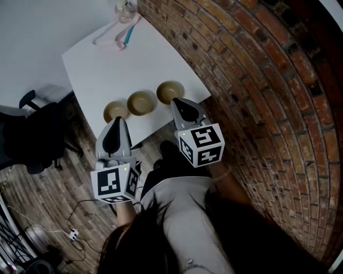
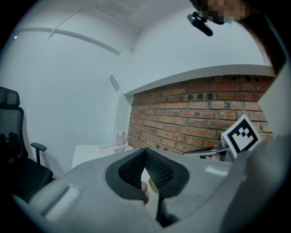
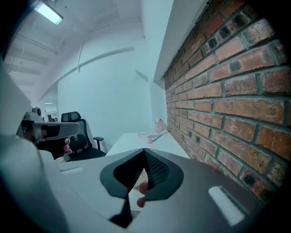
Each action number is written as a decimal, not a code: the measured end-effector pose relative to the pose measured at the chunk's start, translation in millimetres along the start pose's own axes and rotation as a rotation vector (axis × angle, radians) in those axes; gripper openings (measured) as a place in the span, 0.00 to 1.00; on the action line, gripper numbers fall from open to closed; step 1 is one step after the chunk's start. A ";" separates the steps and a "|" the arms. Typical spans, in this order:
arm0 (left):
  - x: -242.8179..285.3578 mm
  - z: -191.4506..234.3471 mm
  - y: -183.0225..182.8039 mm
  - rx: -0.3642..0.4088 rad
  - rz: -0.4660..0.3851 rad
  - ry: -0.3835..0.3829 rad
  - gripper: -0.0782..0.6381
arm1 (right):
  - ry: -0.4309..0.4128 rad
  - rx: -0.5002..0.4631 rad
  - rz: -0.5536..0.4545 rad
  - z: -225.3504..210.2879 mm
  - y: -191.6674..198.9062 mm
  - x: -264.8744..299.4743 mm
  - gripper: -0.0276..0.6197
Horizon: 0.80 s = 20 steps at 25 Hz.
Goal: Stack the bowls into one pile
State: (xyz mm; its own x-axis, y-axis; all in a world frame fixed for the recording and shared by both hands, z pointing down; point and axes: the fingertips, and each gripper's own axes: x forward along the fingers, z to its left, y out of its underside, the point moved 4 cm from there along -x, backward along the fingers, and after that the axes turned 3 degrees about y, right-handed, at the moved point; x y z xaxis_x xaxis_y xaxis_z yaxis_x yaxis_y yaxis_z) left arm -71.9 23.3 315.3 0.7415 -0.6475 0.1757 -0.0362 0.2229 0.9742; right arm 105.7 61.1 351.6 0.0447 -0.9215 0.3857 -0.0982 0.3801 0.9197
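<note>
Three bowls (image 1: 141, 103) line the table's (image 1: 107, 59) edge; left hand-held gripper (image 1: 117, 121) and right hand-held gripper (image 1: 175, 101) hover pressed together.

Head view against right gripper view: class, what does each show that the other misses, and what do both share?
Only the head view shows the three bowls in a row, unstacked, near the front edge of the white table. Only the right gripper view shows the ceiling light and the right hand-held gripper with its jaws meeting at their tips, holding nothing. Both show the table, brick wall and office chair.
</note>
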 end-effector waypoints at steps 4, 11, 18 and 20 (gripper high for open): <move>13.0 -0.6 1.2 -0.006 0.010 -0.011 0.11 | 0.001 0.011 0.027 -13.5 5.6 11.8 0.05; 34.0 -2.3 5.2 -0.006 0.030 -0.024 0.11 | 0.011 0.032 0.074 -39.5 16.3 33.2 0.05; 55.1 -4.8 7.6 -0.014 0.047 -0.033 0.11 | 0.023 0.042 0.114 -62.6 27.1 50.6 0.05; 60.2 -5.9 8.5 -0.015 0.050 -0.035 0.11 | 0.027 0.043 0.124 -68.2 30.8 54.7 0.05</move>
State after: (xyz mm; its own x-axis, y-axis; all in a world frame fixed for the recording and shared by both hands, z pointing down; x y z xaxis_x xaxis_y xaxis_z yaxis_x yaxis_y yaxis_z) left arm -23.7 -9.5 333.3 0.7150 -0.6604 0.2293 -0.0621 0.2667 0.9618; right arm 172.9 27.8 405.9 0.0563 -0.8650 0.4986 -0.1469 0.4868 0.8611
